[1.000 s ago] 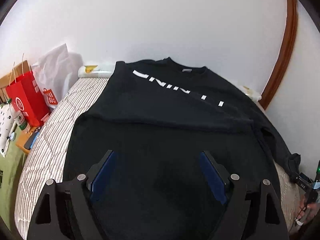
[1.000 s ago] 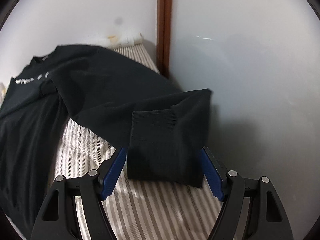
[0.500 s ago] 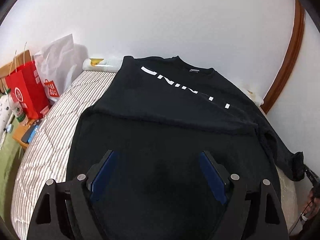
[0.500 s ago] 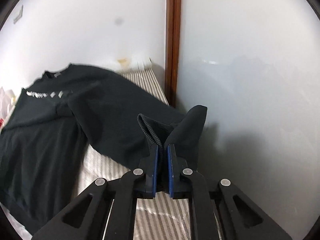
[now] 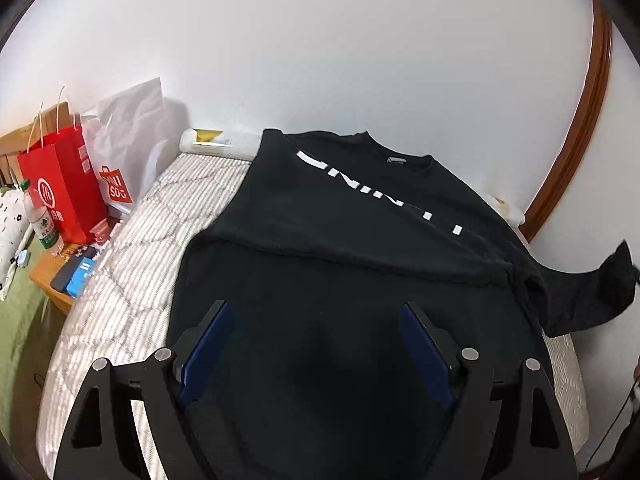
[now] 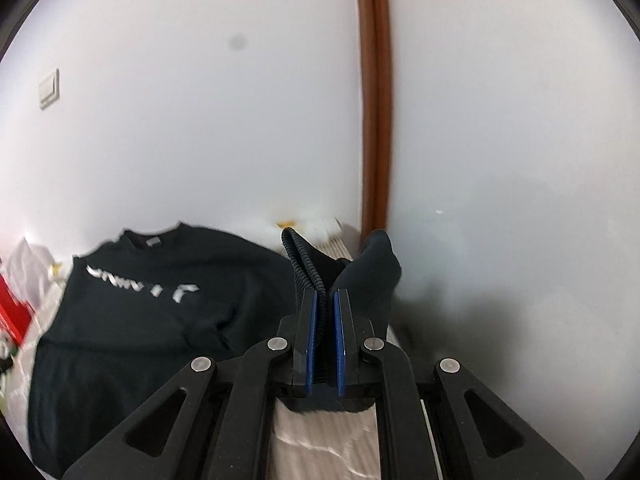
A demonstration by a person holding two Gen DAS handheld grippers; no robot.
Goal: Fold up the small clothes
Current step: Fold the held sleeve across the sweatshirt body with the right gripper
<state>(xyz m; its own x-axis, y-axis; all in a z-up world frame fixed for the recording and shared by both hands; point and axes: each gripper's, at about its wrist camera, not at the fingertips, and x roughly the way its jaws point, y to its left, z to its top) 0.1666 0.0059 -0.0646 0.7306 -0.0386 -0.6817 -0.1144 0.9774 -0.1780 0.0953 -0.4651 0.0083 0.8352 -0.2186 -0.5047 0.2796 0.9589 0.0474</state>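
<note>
The left gripper [image 5: 316, 354] hangs over the near part of the black sweatshirt [image 5: 348, 280], its blue pads [image 5: 208, 350] spread wide with nothing but flat cloth below them. The right gripper [image 6: 325, 312] has just clamped down, its pads pressed close together on the ribbed cuff [image 6: 300, 264] of the sweatshirt's sleeve [image 5: 580, 292], and that sleeve is held up off the mattress [image 5: 132, 264] at its right edge, near the wall. The body of the sweatshirt lies spread across the striped mattress, hem toward the near edge, white lettering [image 5: 376, 192] and collar [image 5: 384, 152] toward the far edge against the wall. Off the mattress's left edge stands a small wooden table [image 5: 52, 284] with a blue box and a bottle [image 5: 42, 216], then a red paper bag [image 5: 60, 192] and a white bag [image 5: 128, 136]. At the far right corner a brown wooden trim [image 6: 374, 120] runs up the wall
</note>
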